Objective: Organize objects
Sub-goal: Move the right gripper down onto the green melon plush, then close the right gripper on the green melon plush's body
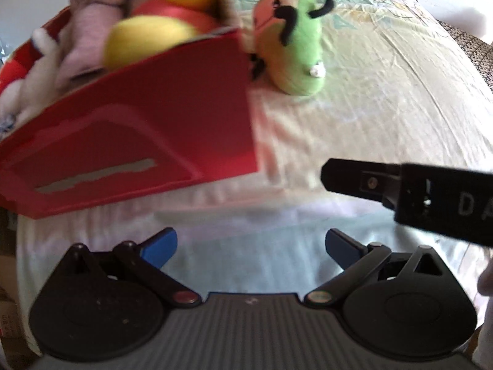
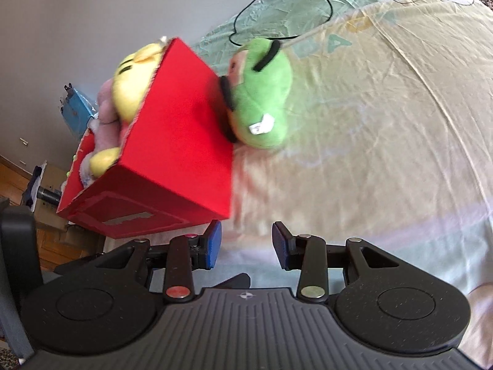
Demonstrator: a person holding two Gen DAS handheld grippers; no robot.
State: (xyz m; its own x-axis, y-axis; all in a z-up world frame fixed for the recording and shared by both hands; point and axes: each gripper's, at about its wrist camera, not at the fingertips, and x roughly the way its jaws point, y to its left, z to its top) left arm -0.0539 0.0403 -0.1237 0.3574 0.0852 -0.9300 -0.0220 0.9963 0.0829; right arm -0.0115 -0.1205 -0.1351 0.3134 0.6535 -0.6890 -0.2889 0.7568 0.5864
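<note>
On the left sits a red cardboard box (image 2: 172,141), open at the top and already stuffed: a yellow plush toy (image 2: 135,83) bulges over its rim with a pink plush toy (image 2: 106,108) packed beside it. The box looks light and fairly stiff, but thin-walled; it would probably dent if pinched hard, and is better pushed or steadied at a corner than squeezed on a face.

Just right of it, touching the box's far corner, a green plush toy (image 2: 265,98) lies on the bed sheet (image 2: 385,123). It is the one toy left outside, so I judge it the next thing to go in. It has black antennae, a peach-coloured face turned towards the box, and a small white tag (image 2: 262,126) low on its body. It should be very light, soft and compliant, with a fuzzy, non-slippery surface and no fragility. The best hold looks to be across the rounded green body, deep enough to gather stuffing; the antennae and tag are too thin to trust.

The left gripper (image 1: 251,246) hovers over the sheet near the box with jaws wide and empty. The right gripper (image 2: 246,245) is short of the toy, jaws parted narrowly with nothing between them; they will likely need to spread further.
</note>
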